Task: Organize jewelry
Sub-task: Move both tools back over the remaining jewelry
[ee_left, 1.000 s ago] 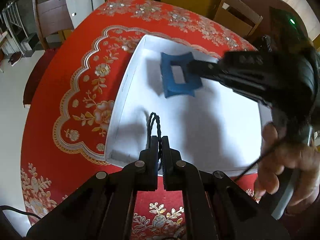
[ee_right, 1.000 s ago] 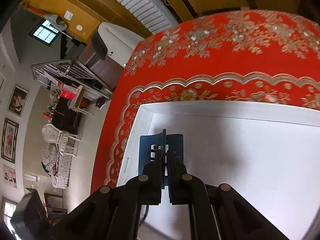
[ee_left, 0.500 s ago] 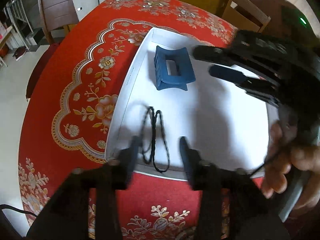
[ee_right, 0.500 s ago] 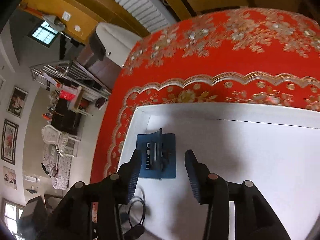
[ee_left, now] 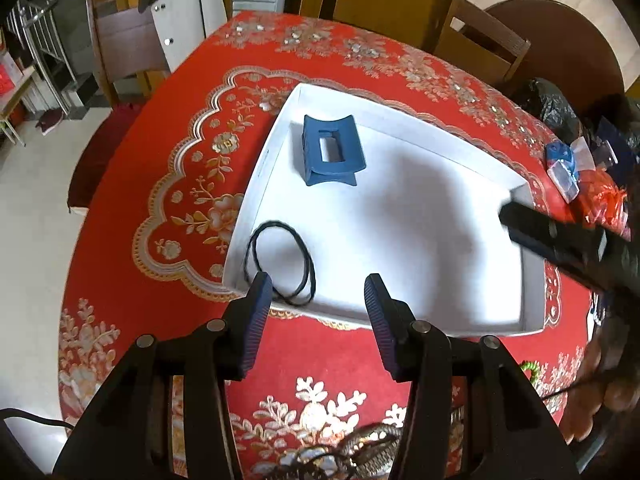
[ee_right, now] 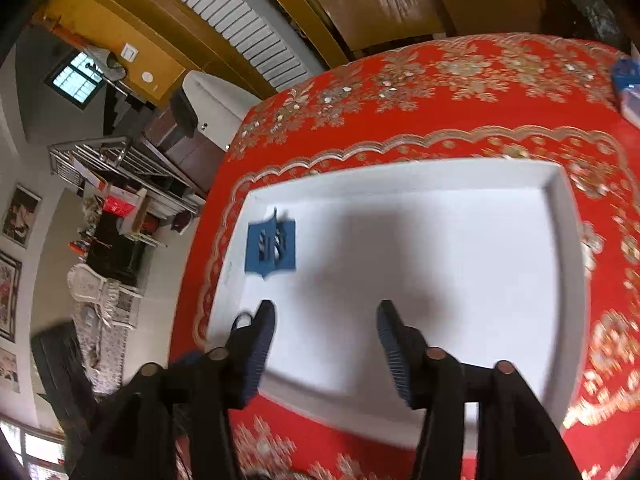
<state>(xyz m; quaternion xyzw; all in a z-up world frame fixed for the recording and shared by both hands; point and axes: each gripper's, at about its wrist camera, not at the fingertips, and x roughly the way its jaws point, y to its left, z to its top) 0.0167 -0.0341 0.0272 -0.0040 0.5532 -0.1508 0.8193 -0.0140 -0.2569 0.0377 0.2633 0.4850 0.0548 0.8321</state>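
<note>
A shallow white tray point(ee_left: 460, 136) sits on the red patterned tablecloth. A blue hair claw clip point(ee_left: 331, 151) lies in its far left corner; it also shows in the right wrist view point(ee_right: 272, 246). A black hair tie point(ee_left: 280, 260) lies in a loop in the near left corner. My left gripper point(ee_left: 319, 292) is open and empty, above the tray's near edge beside the hair tie. My right gripper point(ee_right: 326, 320) is open and empty, over the near part of the tray point(ee_right: 560, 208); its fingers point(ee_left: 568, 240) show at the right in the left wrist view.
The red tablecloth point(ee_left: 160, 184) covers a round table. Small blue and red packets point(ee_left: 572, 168) and a dark bag lie at the far right. A beaded piece point(ee_left: 352, 444) lies near me under the left gripper. Wooden chairs point(ee_left: 484, 36) stand behind the table.
Both grippers opened and pulled back. The left let the black hair tie drop into the tray; the right released the blue claw clip, which now lies in the tray's far left corner.
</note>
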